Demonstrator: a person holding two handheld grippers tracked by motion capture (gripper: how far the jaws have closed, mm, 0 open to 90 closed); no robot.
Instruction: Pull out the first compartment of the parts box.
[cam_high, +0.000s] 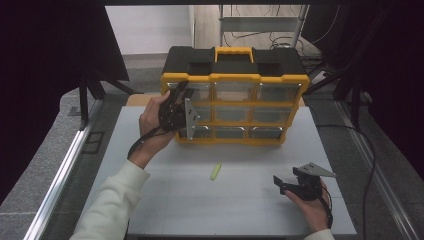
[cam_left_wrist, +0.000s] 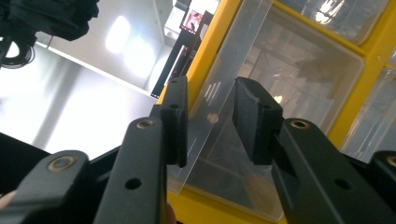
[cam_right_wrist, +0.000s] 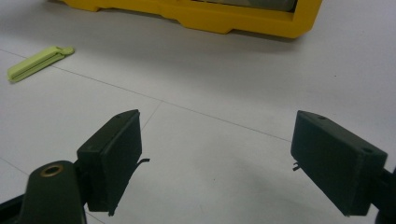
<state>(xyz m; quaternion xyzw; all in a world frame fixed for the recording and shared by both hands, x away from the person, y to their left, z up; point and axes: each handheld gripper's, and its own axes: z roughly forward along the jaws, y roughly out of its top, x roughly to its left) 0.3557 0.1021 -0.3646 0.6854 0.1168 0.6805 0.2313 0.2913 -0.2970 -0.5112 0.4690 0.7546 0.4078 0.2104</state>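
Note:
A yellow and black organizer case (cam_high: 235, 77) stands upright at the back of the table, with rows of clear drawers in its face. My left gripper (cam_high: 176, 97) is at the top left drawer (cam_high: 197, 91). In the left gripper view its jaws (cam_left_wrist: 210, 93) sit on either side of that clear drawer's (cam_left_wrist: 299, 70) slanted front lip, beside the yellow frame (cam_left_wrist: 212, 42), and appear closed on it. My right gripper (cam_high: 289, 179) rests low at the table's front right, open with nothing between its jaws (cam_right_wrist: 215, 126).
A small light green clip (cam_high: 215, 171) lies on the white table (cam_high: 200, 210) in front of the case, seen at the upper left (cam_right_wrist: 39, 61) in the right gripper view. The case's yellow base (cam_right_wrist: 210, 18) runs along the far side. Dark curtains flank the table.

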